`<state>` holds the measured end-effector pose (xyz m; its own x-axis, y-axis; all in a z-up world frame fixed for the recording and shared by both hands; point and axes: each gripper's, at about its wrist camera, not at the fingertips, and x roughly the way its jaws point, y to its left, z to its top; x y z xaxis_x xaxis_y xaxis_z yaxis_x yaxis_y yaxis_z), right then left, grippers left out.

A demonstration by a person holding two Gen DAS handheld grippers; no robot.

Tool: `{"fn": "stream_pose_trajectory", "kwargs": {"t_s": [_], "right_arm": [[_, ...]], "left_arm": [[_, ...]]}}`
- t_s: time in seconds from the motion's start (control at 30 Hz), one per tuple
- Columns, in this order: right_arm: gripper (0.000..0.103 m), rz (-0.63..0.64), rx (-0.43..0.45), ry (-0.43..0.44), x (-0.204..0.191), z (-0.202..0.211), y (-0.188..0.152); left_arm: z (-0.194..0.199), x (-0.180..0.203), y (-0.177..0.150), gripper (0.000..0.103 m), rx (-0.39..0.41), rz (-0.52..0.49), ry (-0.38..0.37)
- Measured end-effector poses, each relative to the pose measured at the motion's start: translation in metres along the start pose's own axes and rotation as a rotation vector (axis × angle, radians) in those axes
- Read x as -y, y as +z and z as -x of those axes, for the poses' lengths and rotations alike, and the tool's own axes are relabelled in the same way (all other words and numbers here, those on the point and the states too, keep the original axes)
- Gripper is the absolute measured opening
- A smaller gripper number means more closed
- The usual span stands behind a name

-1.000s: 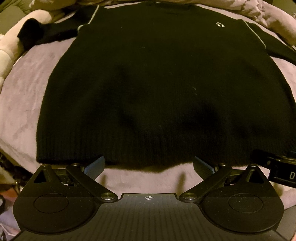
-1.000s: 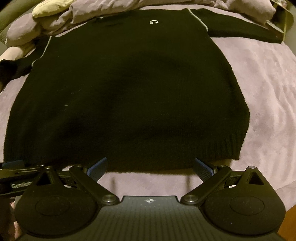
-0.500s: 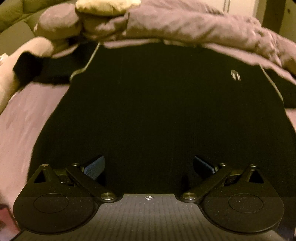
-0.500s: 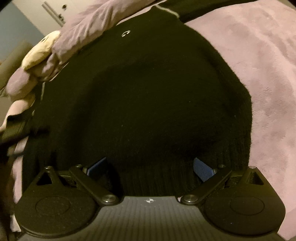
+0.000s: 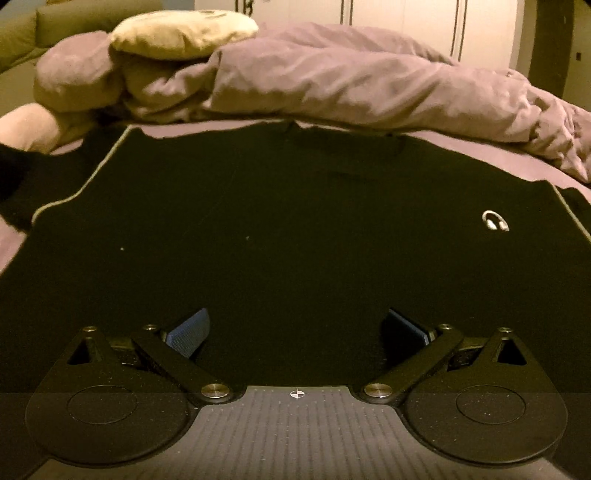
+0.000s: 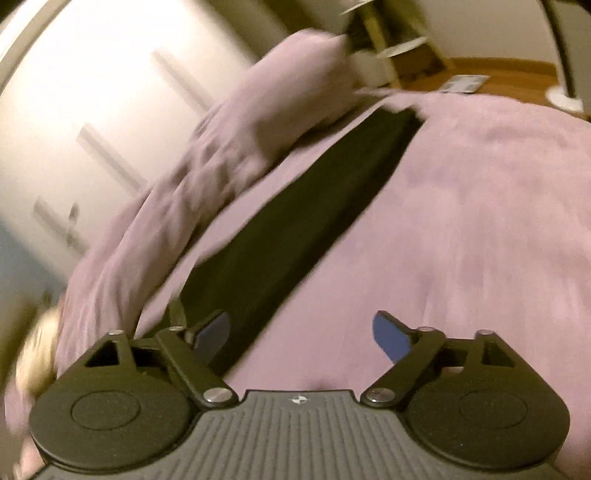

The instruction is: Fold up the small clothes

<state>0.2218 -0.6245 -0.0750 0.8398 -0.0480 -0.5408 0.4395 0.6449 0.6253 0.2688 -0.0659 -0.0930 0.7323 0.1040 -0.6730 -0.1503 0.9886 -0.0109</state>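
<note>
A black sweater (image 5: 288,236) with pale shoulder piping and a small white headphone logo (image 5: 495,220) lies flat, front up, on a mauve bed cover. My left gripper (image 5: 295,330) hovers open over the sweater's chest, nothing between its blue pads. In the blurred right wrist view, the sweater's long black sleeve (image 6: 303,229) stretches diagonally across the bed cover (image 6: 461,229). My right gripper (image 6: 301,336) is over the sleeve near the shoulder end; its jaws are closing, the left pad above the sleeve's edge, and the pads do not press on anything.
A bunched mauve duvet (image 5: 351,85) and a pale cushion (image 5: 181,33) lie behind the sweater's collar. White wardrobe doors (image 5: 424,22) stand at the back. In the right wrist view, wooden floor (image 6: 509,74) and furniture show beyond the bed's far edge.
Both grippers moved from the hem up the sweater. The left now sits over the chest near the collar. The right swung and rolled out to the right sleeve, its jaws a little narrower.
</note>
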Motion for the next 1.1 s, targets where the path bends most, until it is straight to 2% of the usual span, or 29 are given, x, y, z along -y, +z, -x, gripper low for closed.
{"fn": "stream_pose_trajectory", "kwargs": {"t_s": [0.03, 0.1, 0.27, 0.37, 0.47, 0.5, 0.57, 0.63, 0.7, 0.8, 0.9, 0.93, 1.03, 1.1], "right_arm": [[0.069, -0.031, 0.027, -0.019, 0.01, -0.014, 0.015], [0.062, -0.115, 0.063, -0.051, 0.026, -0.046, 0.04], [0.061, -0.206, 0.177, -0.078, 0.044, -0.09, 0.065], [0.057, -0.235, 0.187, -0.097, 0.045, -0.109, 0.065], [0.032, -0.288, 0.196, -0.098, 0.048, -0.118, 0.068], [0.013, -0.314, 0.184, -0.099, 0.051, -0.119, 0.07], [0.011, -0.328, 0.183, -0.098, 0.048, -0.116, 0.073], [0.011, -0.28, 0.204, -0.099, 0.032, -0.104, 0.079], [0.01, -0.188, 0.232, -0.083, 0.001, -0.084, 0.084], [0.01, 0.035, 0.268, -0.07, -0.066, -0.056, 0.086], [0.01, 0.296, 0.293, 0.007, -0.155, -0.031, 0.068], [0.01, 0.348, 0.289, 0.045, -0.181, -0.026, 0.059], [0.011, 0.547, 0.218, 0.211, -0.267, -0.017, 0.004], [0.011, 0.646, 0.142, 0.322, -0.309, -0.016, -0.047]], "left_arm": [[0.001, -0.001, -0.004, 0.103, 0.03, -0.003, -0.004], [0.0, -0.002, -0.007, 0.103, 0.054, 0.005, -0.008], [-0.002, -0.006, -0.01, 0.103, 0.075, 0.037, -0.028], [-0.001, -0.007, -0.01, 0.103, 0.077, 0.041, -0.032], [-0.002, -0.01, -0.01, 0.103, 0.078, 0.054, -0.046], [-0.001, -0.011, -0.011, 0.103, 0.079, 0.057, -0.049], [-0.001, -0.011, -0.01, 0.103, 0.079, 0.056, -0.049], [-0.001, -0.01, -0.01, 0.103, 0.075, 0.051, -0.046], [0.0, -0.013, -0.008, 0.103, 0.072, 0.059, -0.052], [0.01, -0.022, -0.003, 0.103, 0.071, 0.093, -0.051], [0.029, -0.037, -0.001, 0.103, 0.083, 0.1, -0.006], [0.036, -0.045, 0.0, 0.103, 0.082, 0.104, -0.007], [0.061, -0.075, -0.001, 0.103, 0.095, 0.14, -0.019], [0.076, -0.099, -0.003, 0.103, 0.111, 0.18, -0.016]]}}
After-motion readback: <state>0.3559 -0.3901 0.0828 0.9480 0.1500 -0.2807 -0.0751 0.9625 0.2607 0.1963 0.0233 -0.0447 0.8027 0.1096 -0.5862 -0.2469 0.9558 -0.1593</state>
